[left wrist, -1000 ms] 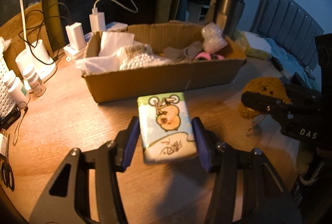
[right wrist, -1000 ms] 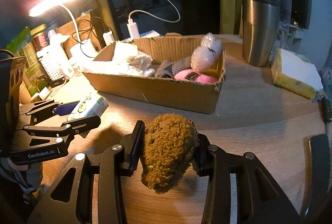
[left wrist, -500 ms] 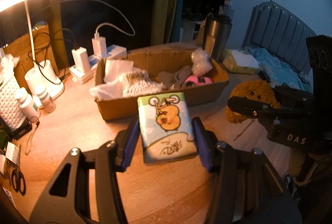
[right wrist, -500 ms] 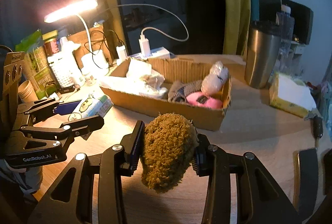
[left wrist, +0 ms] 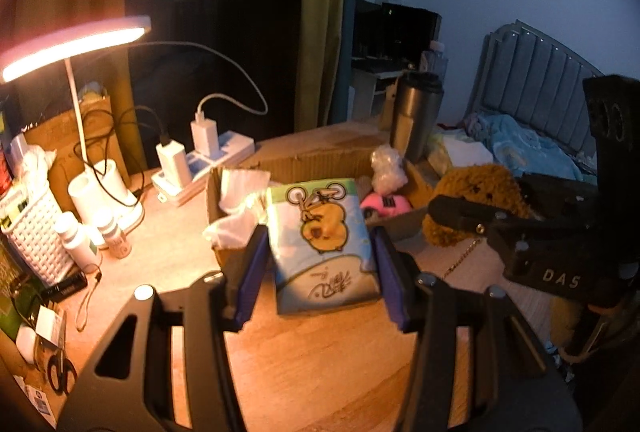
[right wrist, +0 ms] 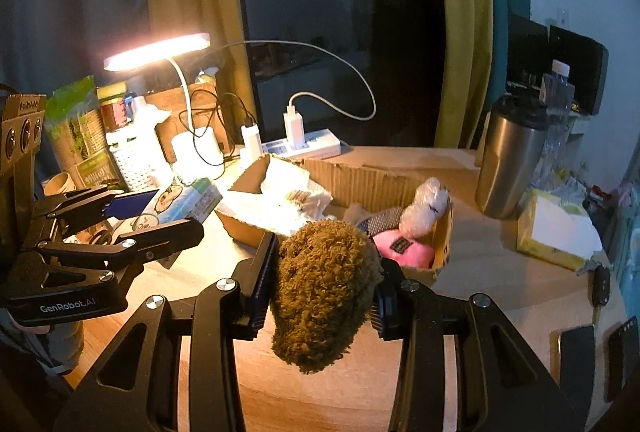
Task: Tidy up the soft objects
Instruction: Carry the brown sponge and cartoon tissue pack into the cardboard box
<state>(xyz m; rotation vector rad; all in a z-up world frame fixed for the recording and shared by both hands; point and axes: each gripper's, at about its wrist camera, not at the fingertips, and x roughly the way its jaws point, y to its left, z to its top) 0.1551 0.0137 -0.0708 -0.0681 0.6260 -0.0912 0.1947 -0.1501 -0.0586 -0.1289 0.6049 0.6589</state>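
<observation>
Our left gripper [left wrist: 320,252] pinched the tissue pack [left wrist: 322,244]; our right gripper [right wrist: 322,288] squeezed the brown plush [right wrist: 324,292], cardboard box [right wrist: 400,180] at twelve o'clock.

My left gripper [left wrist: 320,252] clamps a tissue pack [left wrist: 320,240] printed with a cartoon animal, held above the table [left wrist: 320,360] in front of the cardboard box [left wrist: 240,256]. To my right, the right gripper [left wrist: 472,216] grips a brown plush toy [left wrist: 480,192] near the box's right end.
</observation>
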